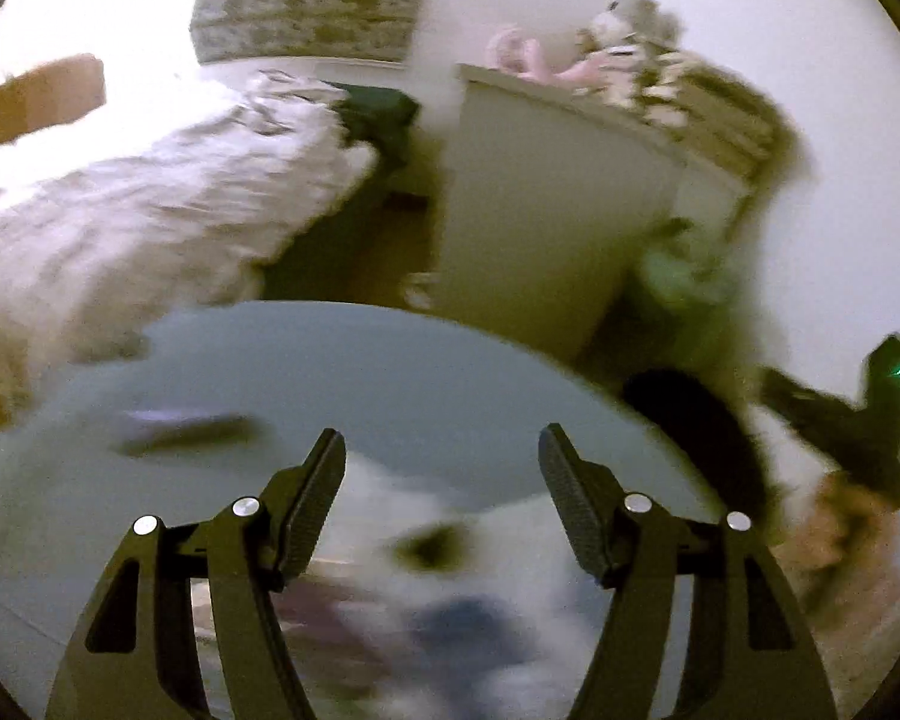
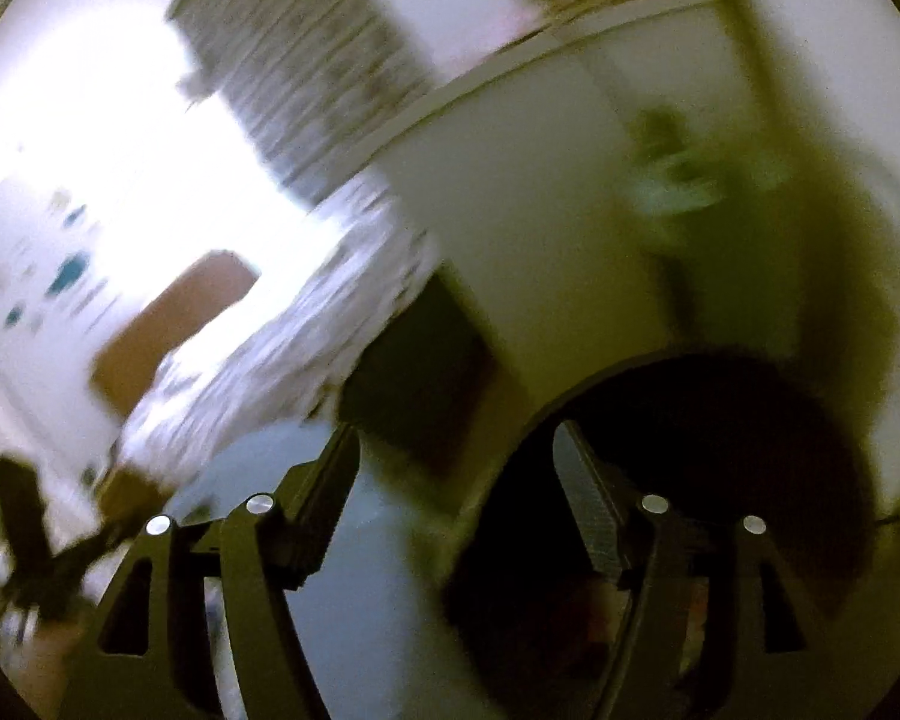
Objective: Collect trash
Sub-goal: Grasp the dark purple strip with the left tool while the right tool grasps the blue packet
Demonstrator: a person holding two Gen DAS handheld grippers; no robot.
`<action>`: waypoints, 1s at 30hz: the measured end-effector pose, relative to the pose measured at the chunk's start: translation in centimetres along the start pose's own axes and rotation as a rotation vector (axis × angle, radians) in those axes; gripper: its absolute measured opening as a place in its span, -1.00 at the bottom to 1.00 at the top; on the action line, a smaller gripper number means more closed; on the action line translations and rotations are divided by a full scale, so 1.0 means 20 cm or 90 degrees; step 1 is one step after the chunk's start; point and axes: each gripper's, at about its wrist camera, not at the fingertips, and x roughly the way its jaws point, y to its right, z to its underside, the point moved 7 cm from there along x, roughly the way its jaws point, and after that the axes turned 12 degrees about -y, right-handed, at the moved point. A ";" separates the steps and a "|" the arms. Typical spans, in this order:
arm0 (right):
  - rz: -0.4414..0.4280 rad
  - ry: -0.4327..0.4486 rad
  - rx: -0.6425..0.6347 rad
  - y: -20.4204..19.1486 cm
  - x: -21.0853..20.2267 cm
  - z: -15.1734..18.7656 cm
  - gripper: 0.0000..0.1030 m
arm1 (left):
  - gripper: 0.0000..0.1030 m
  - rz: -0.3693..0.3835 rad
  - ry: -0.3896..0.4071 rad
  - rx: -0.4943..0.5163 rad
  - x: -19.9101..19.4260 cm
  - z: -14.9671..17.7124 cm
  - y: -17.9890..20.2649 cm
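Observation:
Both views are blurred by motion. In the left wrist view my left gripper [image 1: 442, 450] is open and empty above a round pale grey table [image 1: 390, 372]. A crumpled white wad of paper [image 1: 450, 546] lies on the table just below the open fingers, with blurred dark and bluish bits beside it. A thin dark item [image 1: 189, 433] lies on the table to the left. My right gripper [image 2: 457, 450] is open and empty, over the table edge [image 2: 330, 540] and a black bin opening [image 2: 690, 456]. The right gripper also shows at the right edge of the left wrist view [image 1: 858, 414].
A bed with a rumpled white cover [image 1: 150, 204] stands left of the table. A white cabinet [image 1: 546, 204] with soft toys [image 1: 606, 42] on top stands behind. A green bag [image 1: 684, 270] sits by the cabinet. A black bin [image 1: 690, 420] is right of the table.

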 end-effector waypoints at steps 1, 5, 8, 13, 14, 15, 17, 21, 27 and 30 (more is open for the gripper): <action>-0.025 -0.036 -0.024 -0.08 0.04 0.04 0.30 | 0.60 -0.023 -0.008 0.018 0.01 0.00 -0.09; -0.104 -0.157 -0.103 -0.43 0.18 0.25 0.30 | 0.73 -0.105 -0.039 0.125 0.09 -0.03 -0.33; -0.130 -0.216 -0.178 -0.69 0.27 0.41 0.30 | 0.73 -0.120 -0.083 0.173 0.19 -0.05 -0.43; -0.142 -0.285 -0.240 -0.96 0.38 0.59 0.30 | 0.65 -0.111 -0.114 0.227 0.32 -0.05 -0.50; -0.140 -0.296 -0.244 -0.98 0.39 0.62 0.31 | 0.53 -0.093 -0.115 0.227 0.34 -0.05 -0.51; -0.134 -0.306 -0.248 -0.99 0.41 0.63 0.33 | 0.19 -0.089 -0.121 0.225 0.35 -0.03 -0.53; -0.113 -0.322 -0.258 -0.99 0.45 0.66 0.35 | 0.04 -0.075 -0.115 0.208 0.35 -0.03 -0.54; -0.082 -0.328 -0.263 -0.99 0.50 0.69 0.35 | -0.17 -0.068 -0.107 0.175 0.33 -0.04 -0.56; -0.034 -0.326 -0.269 -1.00 0.56 0.68 -0.36 | -0.72 -0.043 -0.106 0.080 0.26 0.00 -0.59; -0.043 -0.326 -0.259 -0.99 0.56 0.67 -0.41 | -0.73 -0.021 -0.095 0.041 0.22 0.03 -0.60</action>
